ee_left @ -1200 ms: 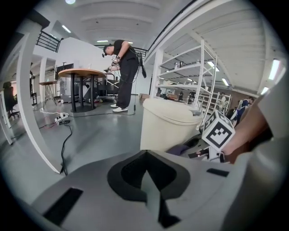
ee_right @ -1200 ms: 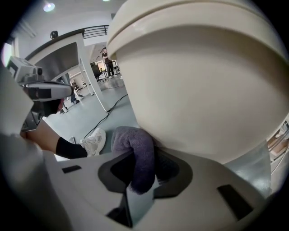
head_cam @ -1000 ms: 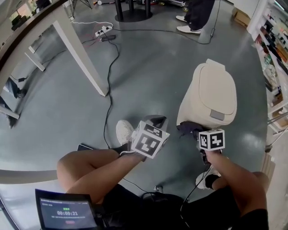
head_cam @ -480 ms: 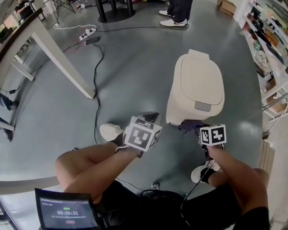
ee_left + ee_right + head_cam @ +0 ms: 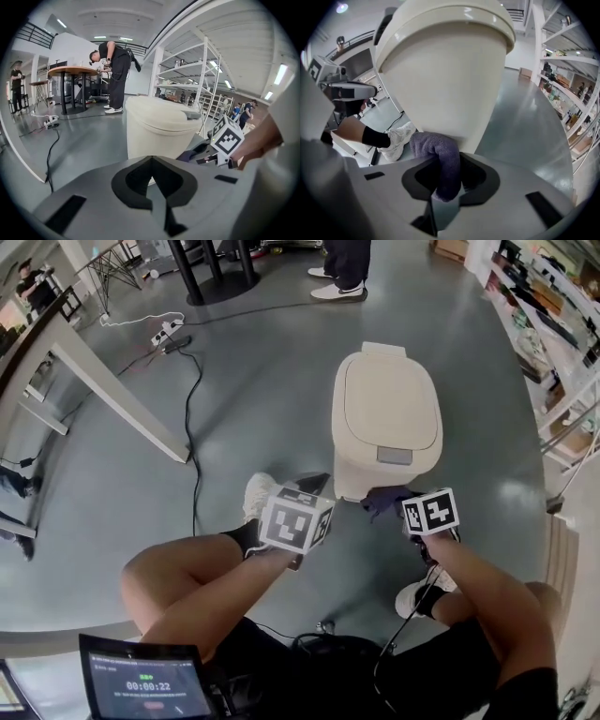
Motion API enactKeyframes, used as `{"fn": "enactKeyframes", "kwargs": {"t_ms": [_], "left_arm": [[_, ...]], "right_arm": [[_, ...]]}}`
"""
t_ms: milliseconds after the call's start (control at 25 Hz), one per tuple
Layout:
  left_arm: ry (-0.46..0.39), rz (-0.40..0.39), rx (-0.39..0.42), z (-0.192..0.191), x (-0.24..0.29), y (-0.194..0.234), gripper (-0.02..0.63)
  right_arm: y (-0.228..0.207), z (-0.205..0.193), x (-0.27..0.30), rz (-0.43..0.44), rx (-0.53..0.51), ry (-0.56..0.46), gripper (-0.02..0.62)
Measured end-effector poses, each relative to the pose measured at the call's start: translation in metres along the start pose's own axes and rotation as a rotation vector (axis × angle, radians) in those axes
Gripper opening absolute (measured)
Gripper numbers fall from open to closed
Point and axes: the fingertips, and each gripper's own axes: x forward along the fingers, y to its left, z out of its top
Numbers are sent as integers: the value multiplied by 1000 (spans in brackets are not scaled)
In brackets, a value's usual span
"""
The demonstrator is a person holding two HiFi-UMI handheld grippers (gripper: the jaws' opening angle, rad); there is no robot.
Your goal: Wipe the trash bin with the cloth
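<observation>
A cream trash bin (image 5: 386,423) with its lid down stands on the grey floor in front of me. My right gripper (image 5: 397,509) is shut on a purple cloth (image 5: 381,500), which presses against the bin's lower front wall. In the right gripper view the cloth (image 5: 440,159) bulges out of the gripper (image 5: 446,186) and touches the bin (image 5: 445,79). Left of the bin's base, my left gripper (image 5: 316,487) is held low, apart from the bin. In the left gripper view this gripper (image 5: 152,177) is shut on nothing, with the bin (image 5: 157,126) just ahead.
My white shoes (image 5: 258,495) rest near the bin's base. A black cable (image 5: 187,427) runs past a white table leg (image 5: 112,399) on the left. Shelves (image 5: 553,334) line the right side. Another person's feet (image 5: 337,287) stand beyond the bin. A timer screen (image 5: 150,685) sits at bottom left.
The view has swung, so the bin now sits higher and more central. My right gripper, still holding the cloth, has stayed at the bin's lower front and shifted slightly left.
</observation>
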Motion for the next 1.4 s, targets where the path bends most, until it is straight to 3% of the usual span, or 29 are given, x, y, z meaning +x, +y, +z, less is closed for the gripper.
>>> {"fn": "enactKeyframes", "kwargs": {"t_ms": [120,320,520,680,880,1080,1240,1400], "left_arm": [[-37,18,30,3,-13,-8,-3],[-101,111,135,6,-22,20,-3],[-160,110,83,11,-30,17,-3],[-215,85,9,6,-22,5,-3],[-277,140,48,2,-14,4,-3],[-275,131,11,-15,-1,18,-3],[-285,139,-62,-35,12,25,-3],[-278,149,-67,-43,31,33,-3]], "right_arm": [[-3,-1,-2,-10,-15,2,89],[12,5,-1,-23,19,-27,89],[34,-3,-17,2,3,-65,89],[54,-15,-23,0,51,-113,89],[73,-24,-11,-27,20,-156,89],[103,-7,7,-17,-38,-215,89],[114,-5,36,16,9,-232,89],[123,-8,58,36,10,-210,89]]}}
